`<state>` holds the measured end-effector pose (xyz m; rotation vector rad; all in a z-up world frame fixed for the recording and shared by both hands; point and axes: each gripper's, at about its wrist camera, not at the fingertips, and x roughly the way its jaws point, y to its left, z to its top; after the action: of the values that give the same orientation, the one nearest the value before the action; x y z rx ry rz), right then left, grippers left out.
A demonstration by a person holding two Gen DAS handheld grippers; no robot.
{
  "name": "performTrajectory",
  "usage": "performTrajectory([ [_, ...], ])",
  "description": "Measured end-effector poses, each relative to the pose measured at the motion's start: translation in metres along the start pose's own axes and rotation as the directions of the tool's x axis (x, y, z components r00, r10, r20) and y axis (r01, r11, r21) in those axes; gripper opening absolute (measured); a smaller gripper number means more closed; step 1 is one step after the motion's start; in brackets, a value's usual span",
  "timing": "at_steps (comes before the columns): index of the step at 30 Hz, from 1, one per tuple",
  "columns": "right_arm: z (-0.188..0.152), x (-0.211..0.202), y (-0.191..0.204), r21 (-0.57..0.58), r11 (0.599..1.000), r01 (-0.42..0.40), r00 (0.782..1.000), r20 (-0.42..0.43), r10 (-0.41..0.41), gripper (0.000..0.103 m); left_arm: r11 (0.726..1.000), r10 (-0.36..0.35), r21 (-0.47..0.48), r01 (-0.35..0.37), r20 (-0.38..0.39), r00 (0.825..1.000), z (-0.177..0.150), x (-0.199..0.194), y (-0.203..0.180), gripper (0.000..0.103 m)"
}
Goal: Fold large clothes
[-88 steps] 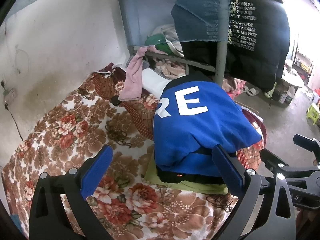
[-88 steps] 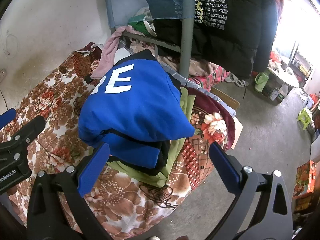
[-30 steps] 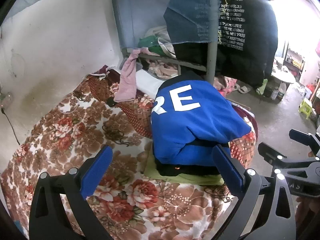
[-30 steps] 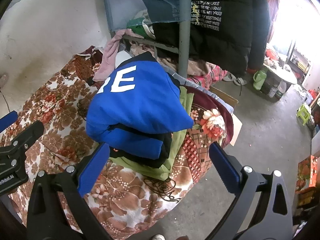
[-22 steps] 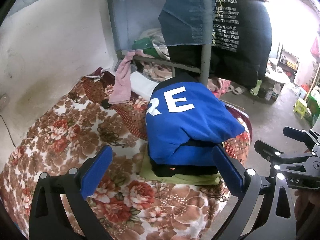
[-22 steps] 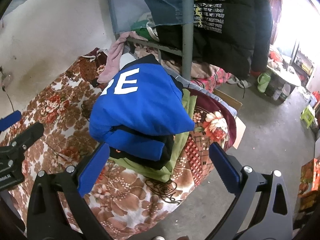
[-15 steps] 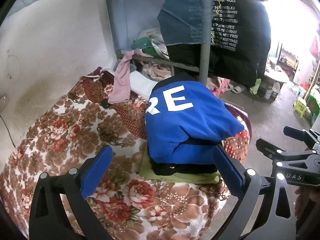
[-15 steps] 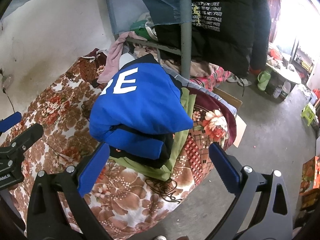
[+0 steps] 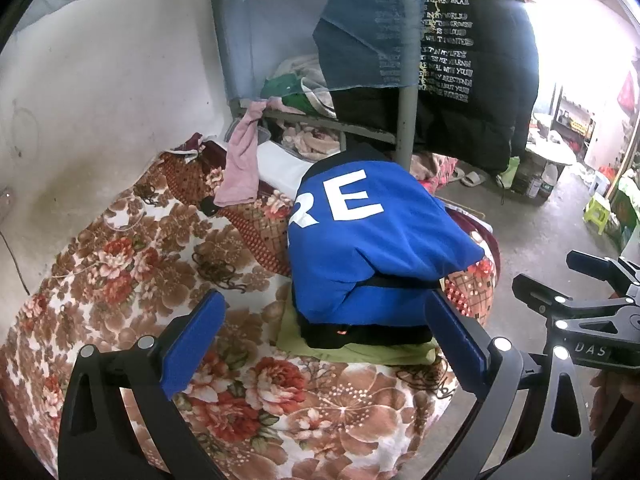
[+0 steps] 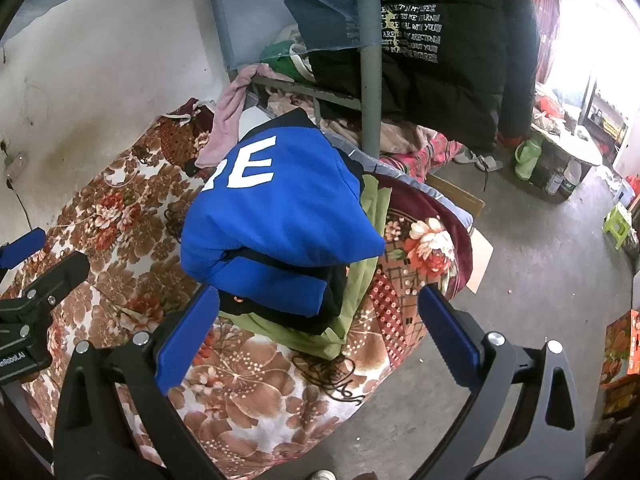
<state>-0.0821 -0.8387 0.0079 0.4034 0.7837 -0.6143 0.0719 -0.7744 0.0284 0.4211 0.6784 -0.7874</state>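
A folded blue garment with white letters (image 9: 372,248) lies on top of a stack, over a black piece and a light green garment (image 9: 360,354), on a floral blanket (image 9: 132,256). The blue garment (image 10: 280,216) and the green one (image 10: 360,280) also show in the right wrist view. My left gripper (image 9: 324,340) is open and empty, held back from the near side of the stack. My right gripper (image 10: 318,330) is open and empty, also short of the stack. Each gripper shows at the edge of the other's view.
A grey bunk post (image 9: 406,120) stands behind the stack, with a dark jacket (image 9: 480,80) and denim hanging from it. A pink cloth (image 9: 240,160) hangs off the bed rail. White wall at left; concrete floor (image 10: 540,280) and a green stool at right.
Both grippers have drawn back a little from the stack, which looks smaller and more central now. Both stay open and empty. The stack has not moved.
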Motion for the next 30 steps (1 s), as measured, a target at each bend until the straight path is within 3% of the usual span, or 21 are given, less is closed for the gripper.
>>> performTrajectory([
  [30, 0.0, -0.013, 0.0, 0.009, 1.0, 0.006, 1.0, -0.019, -0.006, 0.098, 1.0, -0.005, -0.022, 0.005, -0.031, 0.999, -0.003, -0.004, 0.014, 0.098],
])
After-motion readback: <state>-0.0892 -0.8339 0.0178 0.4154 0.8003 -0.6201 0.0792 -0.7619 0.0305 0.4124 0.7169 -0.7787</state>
